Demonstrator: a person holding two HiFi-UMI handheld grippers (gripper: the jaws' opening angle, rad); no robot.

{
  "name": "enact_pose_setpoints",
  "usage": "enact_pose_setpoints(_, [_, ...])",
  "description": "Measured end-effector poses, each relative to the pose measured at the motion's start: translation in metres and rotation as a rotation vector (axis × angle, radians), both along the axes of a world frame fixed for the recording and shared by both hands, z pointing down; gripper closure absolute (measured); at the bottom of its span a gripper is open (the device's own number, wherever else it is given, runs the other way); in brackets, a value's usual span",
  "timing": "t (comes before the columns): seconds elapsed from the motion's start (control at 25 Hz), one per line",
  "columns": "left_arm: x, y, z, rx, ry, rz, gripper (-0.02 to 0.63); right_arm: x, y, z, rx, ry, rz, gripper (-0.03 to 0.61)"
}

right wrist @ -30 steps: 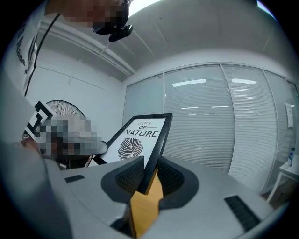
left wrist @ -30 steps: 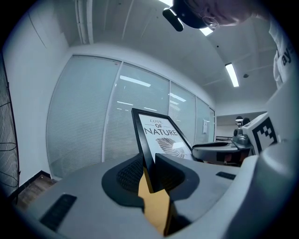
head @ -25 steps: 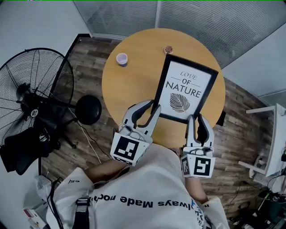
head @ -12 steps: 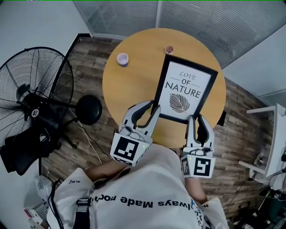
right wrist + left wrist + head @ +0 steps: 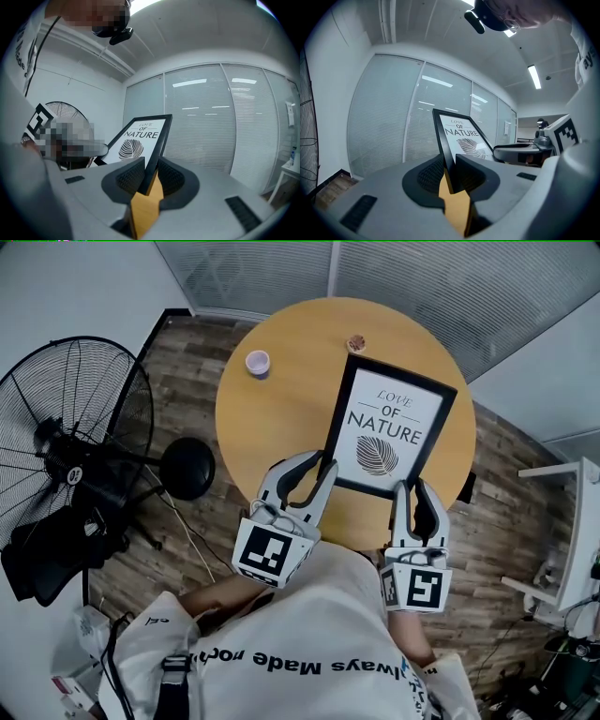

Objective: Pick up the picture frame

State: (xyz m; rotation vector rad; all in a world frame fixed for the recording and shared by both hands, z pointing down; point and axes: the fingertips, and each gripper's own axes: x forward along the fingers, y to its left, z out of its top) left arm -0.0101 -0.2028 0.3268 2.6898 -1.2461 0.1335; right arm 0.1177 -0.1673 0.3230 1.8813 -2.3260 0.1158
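Observation:
A black picture frame [image 5: 389,426] with a "Love of Nature" leaf print rests tilted on the round wooden table [image 5: 281,409]. My left gripper [image 5: 322,461] is at its near left corner. In the left gripper view the frame's black border [image 5: 449,154] sits between the pads, which close on it [image 5: 450,163]. My right gripper [image 5: 409,486] is at the near right corner. In the right gripper view its pads [image 5: 151,168] likewise clamp the frame's edge [image 5: 154,154]. Both grippers point nearly level, away from the person.
A small lilac cup [image 5: 256,363] and a small brown item [image 5: 354,343] sit on the table's far side. A large floor fan [image 5: 75,456] with a round base [image 5: 187,470] stands at the left. A white rack [image 5: 572,540] is at the right. Glass walls with blinds lie beyond.

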Motion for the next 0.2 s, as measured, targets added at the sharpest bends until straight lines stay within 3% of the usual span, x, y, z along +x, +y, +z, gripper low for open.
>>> enact_pose_setpoints(0.2, [0.0008,0.0012,0.0014,0.0,0.005,0.001,0.518,-0.0002,0.0016,0.0008,0.002,-0.001,-0.001,0.474])
